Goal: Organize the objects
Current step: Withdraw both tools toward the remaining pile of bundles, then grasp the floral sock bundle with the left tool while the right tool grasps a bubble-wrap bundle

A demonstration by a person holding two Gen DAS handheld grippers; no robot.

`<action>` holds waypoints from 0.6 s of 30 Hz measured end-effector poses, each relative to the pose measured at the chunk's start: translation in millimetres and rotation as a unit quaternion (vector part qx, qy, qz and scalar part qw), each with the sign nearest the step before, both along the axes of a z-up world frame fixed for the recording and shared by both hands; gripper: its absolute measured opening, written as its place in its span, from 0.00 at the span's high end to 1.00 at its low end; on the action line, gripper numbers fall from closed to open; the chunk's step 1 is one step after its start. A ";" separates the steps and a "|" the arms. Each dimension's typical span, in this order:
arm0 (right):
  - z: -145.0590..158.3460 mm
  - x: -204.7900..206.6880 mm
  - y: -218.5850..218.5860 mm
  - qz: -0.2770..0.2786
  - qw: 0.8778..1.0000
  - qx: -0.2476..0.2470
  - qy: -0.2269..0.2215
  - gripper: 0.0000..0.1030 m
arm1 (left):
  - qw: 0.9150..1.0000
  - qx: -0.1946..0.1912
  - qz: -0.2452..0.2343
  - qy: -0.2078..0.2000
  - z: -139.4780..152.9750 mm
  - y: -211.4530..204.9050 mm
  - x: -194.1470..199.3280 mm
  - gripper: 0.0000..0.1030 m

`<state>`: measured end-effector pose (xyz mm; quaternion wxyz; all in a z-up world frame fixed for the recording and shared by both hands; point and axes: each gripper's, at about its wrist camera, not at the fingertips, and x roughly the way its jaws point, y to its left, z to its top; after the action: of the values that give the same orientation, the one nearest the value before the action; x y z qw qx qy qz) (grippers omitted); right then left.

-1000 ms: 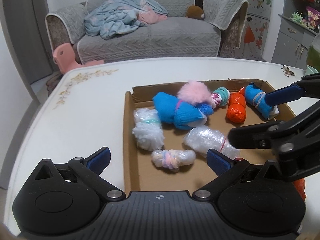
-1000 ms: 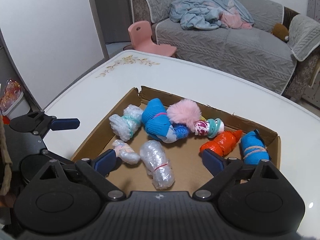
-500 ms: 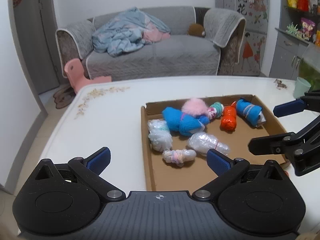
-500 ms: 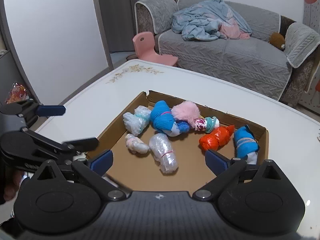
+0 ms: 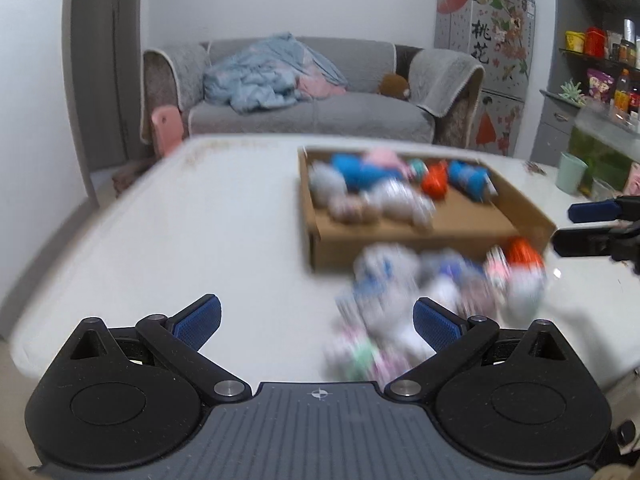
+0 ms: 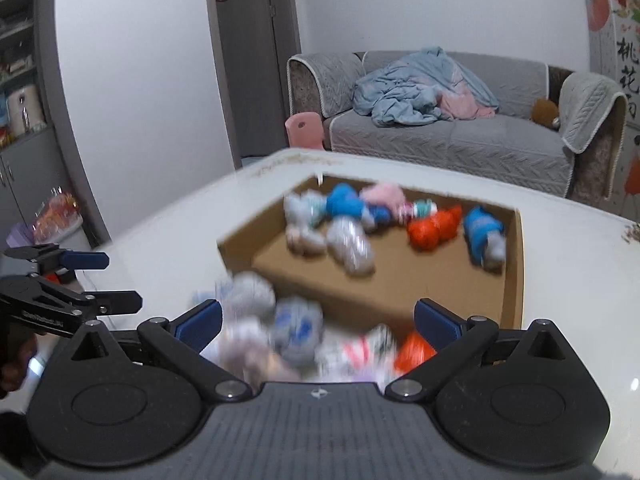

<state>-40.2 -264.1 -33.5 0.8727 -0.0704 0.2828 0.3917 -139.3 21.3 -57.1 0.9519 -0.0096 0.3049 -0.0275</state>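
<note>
Left wrist view. Heavy motion blur over the near field. Left gripper (image 5: 316, 322): jaws spread wide, nothing between them. A cardboard box (image 5: 400, 246) sits on the white surface (image 5: 200, 232), ahead and to the right of the jaws, its long side running roughly left to right. Inside it, several wrapped bundles (image 5: 384, 196): blue, orange, pale plastic. A second group, the loose pile (image 5: 432, 292), lies on the surface just in front of the box's near wall; it reaches down to the right-hand finger, so it lies right of the jaw line, not centred. Right gripper (image 5: 576, 224) enters at the right edge, level with the box's near right corner.

Right wrist view. Right gripper (image 6: 318, 322): jaws spread, empty. The loose pile (image 6: 304, 332) sits directly between and just ahead of the fingers, squarely centred, touching or nearly touching the box's (image 6: 516, 272) near wall; blur hides which. Single items are too smeared to give any long axis; the pile as a whole runs left to right, across the jaws. Left gripper (image 6: 116, 280) stands off to the left, apart from the pile.

Judgement: the right hand is better placed for the next pick; the left would need to swing right.
</note>
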 end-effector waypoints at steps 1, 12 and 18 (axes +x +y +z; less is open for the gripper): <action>-10.7 -6.7 -1.1 0.002 1.000 -0.005 -0.009 0.01 | 1.000 -0.001 -0.005 0.001 -8.5 -3.7 -4.7 0.00; -61.6 -2.1 4.5 -0.034 0.999 -0.025 -0.023 0.21 | 0.998 0.041 -0.048 -0.013 -45.5 -26.1 7.4 0.02; -67.2 -5.5 -6.7 -0.040 0.999 -0.014 -0.023 0.43 | 0.996 0.025 -0.087 -0.022 -52.9 -25.5 6.0 0.17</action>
<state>-45.6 -270.8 -100.7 0.8928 -0.0806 0.2710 0.3508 -133.3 -4.2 -110.1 0.9525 0.0416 0.2839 -0.1022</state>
